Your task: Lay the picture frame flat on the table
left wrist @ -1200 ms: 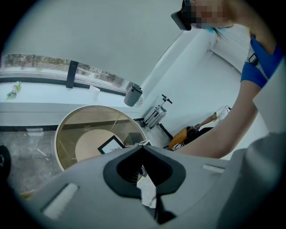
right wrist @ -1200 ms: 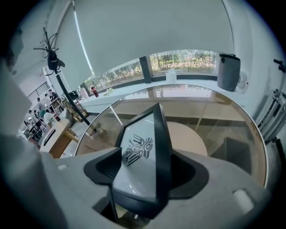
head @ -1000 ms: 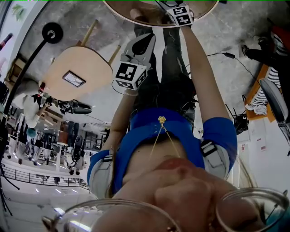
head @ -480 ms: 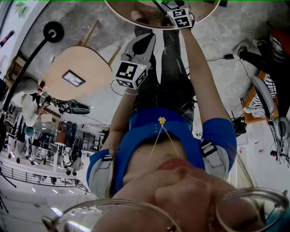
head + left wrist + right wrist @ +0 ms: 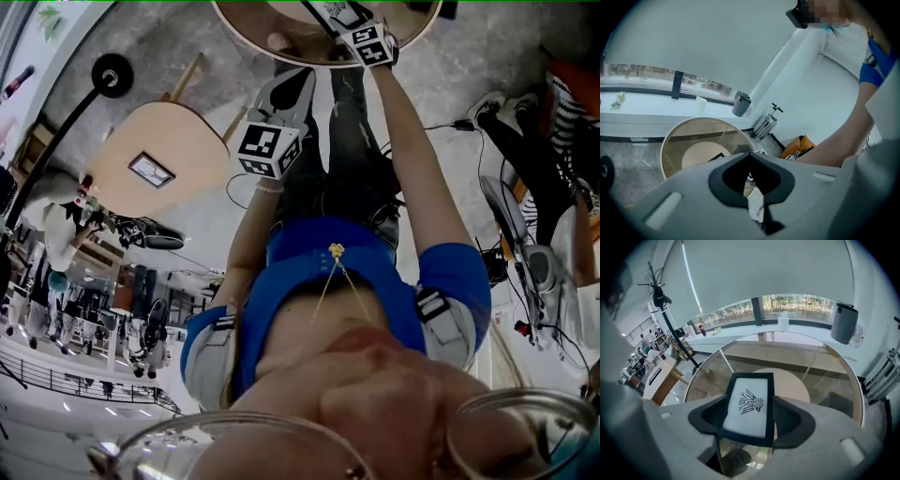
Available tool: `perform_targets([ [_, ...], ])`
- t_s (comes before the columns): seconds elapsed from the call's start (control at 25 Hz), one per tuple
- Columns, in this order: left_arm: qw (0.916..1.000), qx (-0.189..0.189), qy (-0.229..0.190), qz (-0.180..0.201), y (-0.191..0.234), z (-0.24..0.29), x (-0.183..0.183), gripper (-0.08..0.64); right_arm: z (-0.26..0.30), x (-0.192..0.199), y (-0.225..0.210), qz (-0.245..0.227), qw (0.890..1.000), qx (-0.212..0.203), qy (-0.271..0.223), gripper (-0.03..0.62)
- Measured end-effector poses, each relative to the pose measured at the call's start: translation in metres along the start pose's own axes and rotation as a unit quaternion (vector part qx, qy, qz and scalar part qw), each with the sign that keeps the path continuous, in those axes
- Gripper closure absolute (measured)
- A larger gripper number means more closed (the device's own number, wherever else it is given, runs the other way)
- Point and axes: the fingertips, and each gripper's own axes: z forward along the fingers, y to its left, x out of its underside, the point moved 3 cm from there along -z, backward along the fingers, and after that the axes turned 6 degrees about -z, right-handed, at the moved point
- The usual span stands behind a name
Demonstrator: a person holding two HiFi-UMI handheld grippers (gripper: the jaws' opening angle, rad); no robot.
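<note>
Two claws show: the right claw (image 5: 751, 422) grips a black picture frame (image 5: 749, 405) by its sides, over a round glass surface (image 5: 820, 366); its print is a bird-like drawing. The left claw (image 5: 750, 174) is clenched, empty.

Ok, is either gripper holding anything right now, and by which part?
The right gripper holds the picture frame, jaws on its two long side edges near the lower end. The left gripper is shut on nothing.

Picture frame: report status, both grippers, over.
Left gripper jaws shut, empty. Right gripper jaws shut on picture frame, over the round glass table. Whether it lies flat yet, cannot tell. No obstacle seen on the glass.
</note>
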Motion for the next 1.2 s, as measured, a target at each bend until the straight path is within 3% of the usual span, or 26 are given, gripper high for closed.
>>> perform_targets([
  [0.4,0.9993,-0.001,-0.028,0.026,-0.022,-0.019,-0.025,0.565,-0.053,-0.029,0.028,-0.056,0.998,-0.031,-0.015,0.586],
  [0.6,0.9986,-0.001,-0.039,0.037,-0.043,-0.028,-0.032,0.565,-0.088,-0.042,0.038,-0.068,0.996,-0.055,-0.032,0.591],
  [0.84,0.9959,0.0,-0.067,0.06,-0.064,-0.037,-0.069,0.565,-0.134,-0.095,0.037,-0.085,0.992,-0.071,-0.063,0.591],
  [1.2,0.9877,-0.005,-0.121,0.098,-0.104,-0.059,-0.117,0.564,-0.241,-0.184,0.046,-0.087,0.974,-0.083,-0.194,0.591],
])
